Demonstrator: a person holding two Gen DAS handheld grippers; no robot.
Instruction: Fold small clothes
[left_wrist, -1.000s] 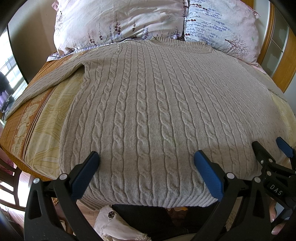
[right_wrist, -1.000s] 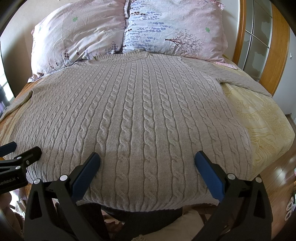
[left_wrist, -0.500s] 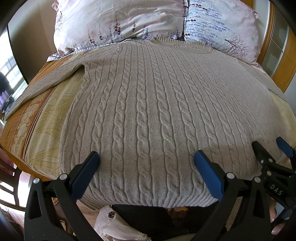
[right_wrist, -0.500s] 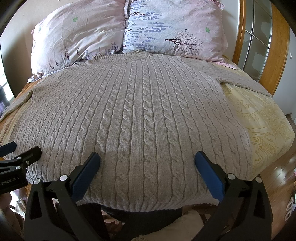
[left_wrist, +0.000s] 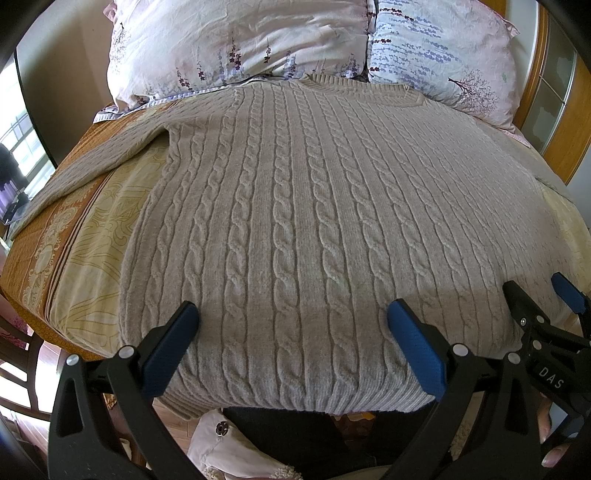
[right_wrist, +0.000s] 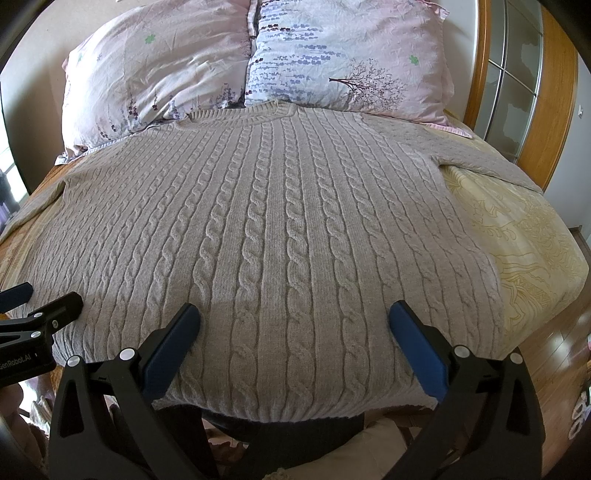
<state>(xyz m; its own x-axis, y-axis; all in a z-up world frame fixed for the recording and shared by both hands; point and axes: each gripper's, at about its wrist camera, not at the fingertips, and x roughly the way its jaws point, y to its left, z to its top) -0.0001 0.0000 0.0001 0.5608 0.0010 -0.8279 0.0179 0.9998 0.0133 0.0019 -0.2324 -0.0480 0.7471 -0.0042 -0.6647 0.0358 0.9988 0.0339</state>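
Observation:
A grey cable-knit sweater (left_wrist: 306, 206) (right_wrist: 280, 229) lies flat and face up on the bed, collar toward the pillows, hem at the near edge. Its left sleeve (left_wrist: 92, 162) stretches out to the left and its right sleeve (right_wrist: 487, 162) to the right. My left gripper (left_wrist: 291, 325) hovers open over the hem, left of centre, blue pads wide apart with nothing between them. My right gripper (right_wrist: 295, 325) hovers open over the hem's right part, also holding nothing. Each gripper shows at the edge of the other's view: right gripper (left_wrist: 543, 299), left gripper (right_wrist: 40, 299).
Two floral pillows (left_wrist: 240, 48) (right_wrist: 351, 62) lean at the head of the bed. A yellow patterned bedsheet (right_wrist: 524, 243) (left_wrist: 85, 236) shows on both sides of the sweater. A wooden headboard frame (right_wrist: 550, 96) stands at the right. The person's lap fills the space below the hem.

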